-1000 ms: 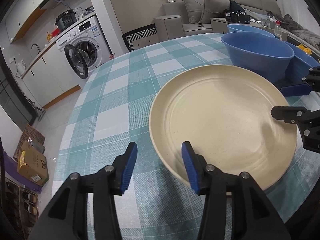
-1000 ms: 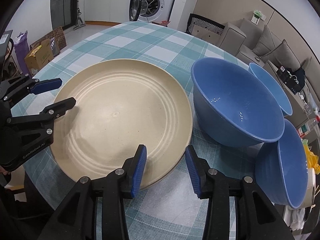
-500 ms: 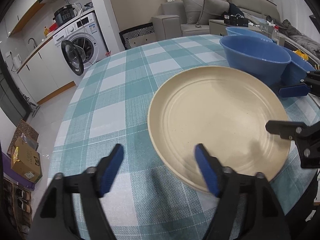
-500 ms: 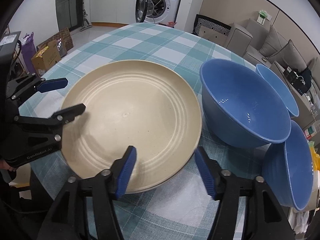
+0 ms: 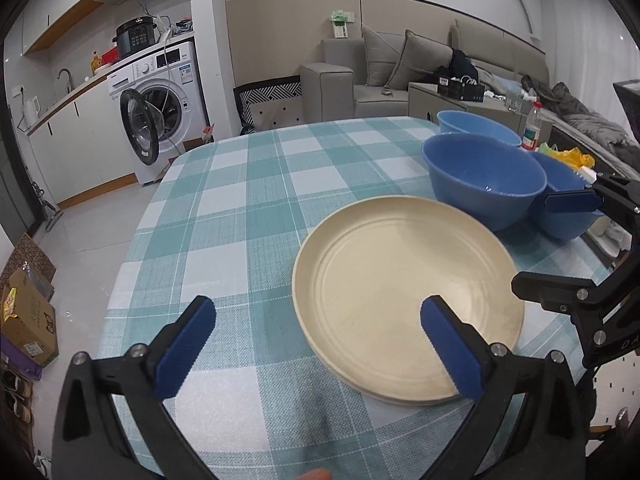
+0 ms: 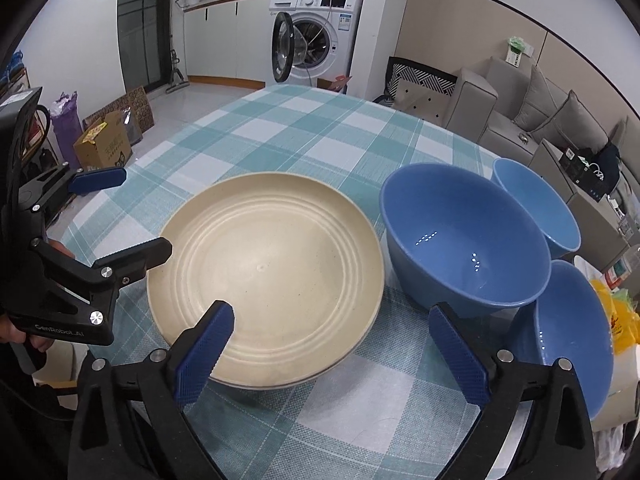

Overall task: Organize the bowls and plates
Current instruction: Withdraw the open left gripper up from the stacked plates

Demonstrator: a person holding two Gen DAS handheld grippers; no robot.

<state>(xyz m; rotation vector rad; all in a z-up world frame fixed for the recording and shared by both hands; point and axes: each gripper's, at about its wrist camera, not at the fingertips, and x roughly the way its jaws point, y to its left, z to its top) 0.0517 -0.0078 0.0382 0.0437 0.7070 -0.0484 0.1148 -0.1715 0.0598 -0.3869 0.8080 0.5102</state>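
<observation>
A round desk (image 5: pixel 248 216) under a woven teal-and-white checked cloth carries everything. Behind it, the left wrist view shows a grey sofa (image 5: pixel 384 76) and a white washing machine (image 5: pixel 160 100) with its door swung open; only the right wrist view shows the cardboard box (image 6: pixel 102 146) on the floor to the left of the desk.

The cream plate (image 6: pixel 264 276), round, matte and ringed with shallow grooves, lies flat near the desk's close edge. Just right of it stands the large blue bowl (image 6: pixel 464 240), smooth and glossy, with two smaller blue bowls (image 6: pixel 536 208) crowded behind and beside it.

The left claw (image 5: pixel 318 354) hangs over the plate's near-left rim, its ribbed blue pads opening wide, pinching nothing. The right claw (image 6: pixel 332 356) is likewise opening, empty, above the plate's near-right rim.
</observation>
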